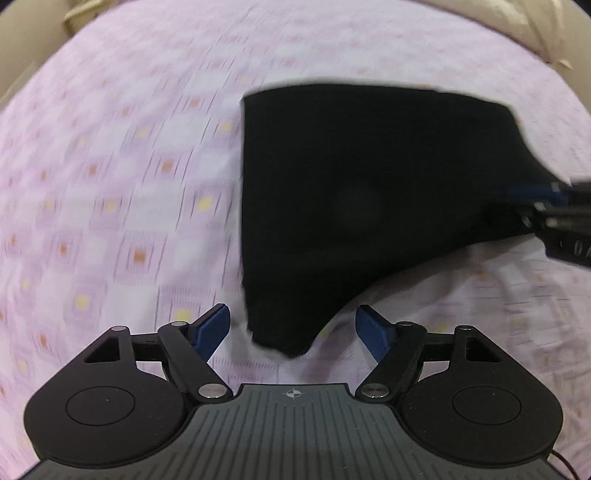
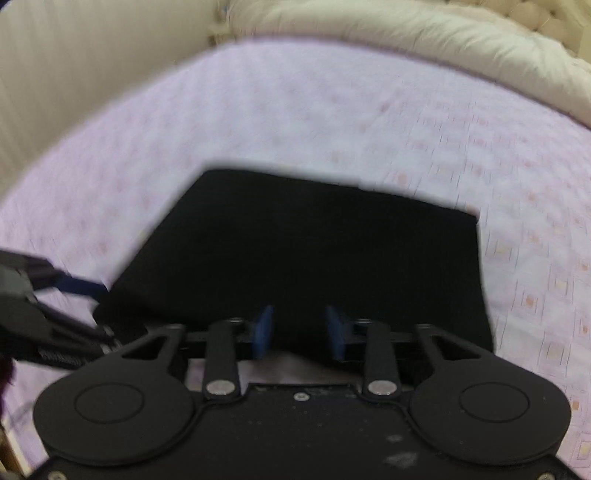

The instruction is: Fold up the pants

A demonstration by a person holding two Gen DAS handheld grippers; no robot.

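The black pants [image 1: 351, 206] lie folded into a compact block on the pink patterned bedsheet [image 1: 110, 184]. In the left wrist view my left gripper [image 1: 293, 326] is open, its blue pads either side of the near corner of the pants, not touching it. My right gripper [image 1: 535, 206] shows at the right edge, at the pants' right corner. In the right wrist view the pants [image 2: 314, 251] fill the middle, and my right gripper [image 2: 300, 332] is open with its blue pads over the near edge. The left gripper [image 2: 79, 286] reaches in from the left.
A cream quilt [image 2: 406, 33] is bunched along the far side of the bed. A beige wall or headboard [image 2: 74, 74] stands at the left. The pink sheet [image 2: 295, 110] spreads on all sides of the pants.
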